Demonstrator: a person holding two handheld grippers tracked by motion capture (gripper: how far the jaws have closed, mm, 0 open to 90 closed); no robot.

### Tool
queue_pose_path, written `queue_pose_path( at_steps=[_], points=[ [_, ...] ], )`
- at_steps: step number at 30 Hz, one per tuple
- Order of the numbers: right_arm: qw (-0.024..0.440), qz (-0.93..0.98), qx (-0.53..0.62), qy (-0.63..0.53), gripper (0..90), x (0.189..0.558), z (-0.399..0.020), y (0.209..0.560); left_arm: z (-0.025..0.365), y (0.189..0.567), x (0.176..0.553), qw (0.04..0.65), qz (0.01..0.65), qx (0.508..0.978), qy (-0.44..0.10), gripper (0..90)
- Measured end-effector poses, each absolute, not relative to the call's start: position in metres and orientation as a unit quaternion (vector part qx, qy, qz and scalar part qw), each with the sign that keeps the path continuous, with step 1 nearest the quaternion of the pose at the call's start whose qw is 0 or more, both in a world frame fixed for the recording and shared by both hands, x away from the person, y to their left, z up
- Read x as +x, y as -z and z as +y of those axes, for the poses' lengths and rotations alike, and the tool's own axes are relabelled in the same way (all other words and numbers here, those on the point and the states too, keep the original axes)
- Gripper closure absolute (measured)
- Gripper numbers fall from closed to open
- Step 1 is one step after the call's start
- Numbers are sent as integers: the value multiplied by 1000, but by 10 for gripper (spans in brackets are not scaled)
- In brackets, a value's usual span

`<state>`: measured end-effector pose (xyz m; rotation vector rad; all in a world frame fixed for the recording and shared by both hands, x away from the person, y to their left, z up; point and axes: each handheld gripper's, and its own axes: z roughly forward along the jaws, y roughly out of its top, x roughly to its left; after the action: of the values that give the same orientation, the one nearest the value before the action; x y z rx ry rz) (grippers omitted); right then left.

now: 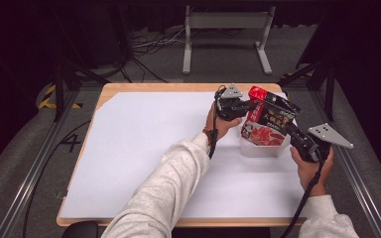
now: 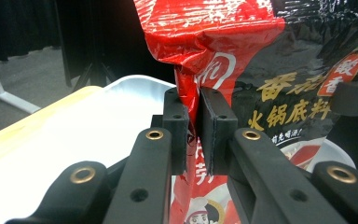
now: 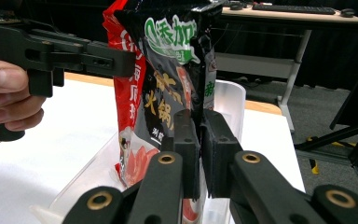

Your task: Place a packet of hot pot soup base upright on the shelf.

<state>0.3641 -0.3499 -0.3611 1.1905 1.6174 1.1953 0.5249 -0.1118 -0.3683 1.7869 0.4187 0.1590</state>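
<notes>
bg: dark curtains (image 1: 20,29) | floor: grey carpet (image 1: 25,148) – cables (image 1: 149,44) | furn: grey desk frame (image 1: 225,34)

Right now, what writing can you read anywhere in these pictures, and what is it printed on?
"番茄" and "火锅底料": gold characters on the red and black packet, left gripper view.
"酸香": red tag on the packet, same view.
"添加": green patch near the packet's top, right gripper view; the mark before it is unclear.
"4": on the floor left of the table.
The packet's smaller print is too blurred to read.

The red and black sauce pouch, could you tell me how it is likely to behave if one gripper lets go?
The pouch looks crinkled and glossy, so probably floppy and slippery. Both the left gripper and right gripper pinch its edges; released, it may sag or tip into the clear tub.
</notes>
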Motion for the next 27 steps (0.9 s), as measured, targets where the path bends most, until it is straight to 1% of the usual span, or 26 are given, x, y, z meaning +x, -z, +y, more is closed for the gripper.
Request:
queue_pose_path(
  at_steps=[14, 27],
  points=[
    [393, 633, 472, -470, 846, 363, -351, 365, -113, 371, 522, 593, 179, 781, -79, 820],
    [390, 631, 480, -468, 845, 363, -353, 371, -114, 383, 524, 576, 190, 792, -72, 829]
  ],
)
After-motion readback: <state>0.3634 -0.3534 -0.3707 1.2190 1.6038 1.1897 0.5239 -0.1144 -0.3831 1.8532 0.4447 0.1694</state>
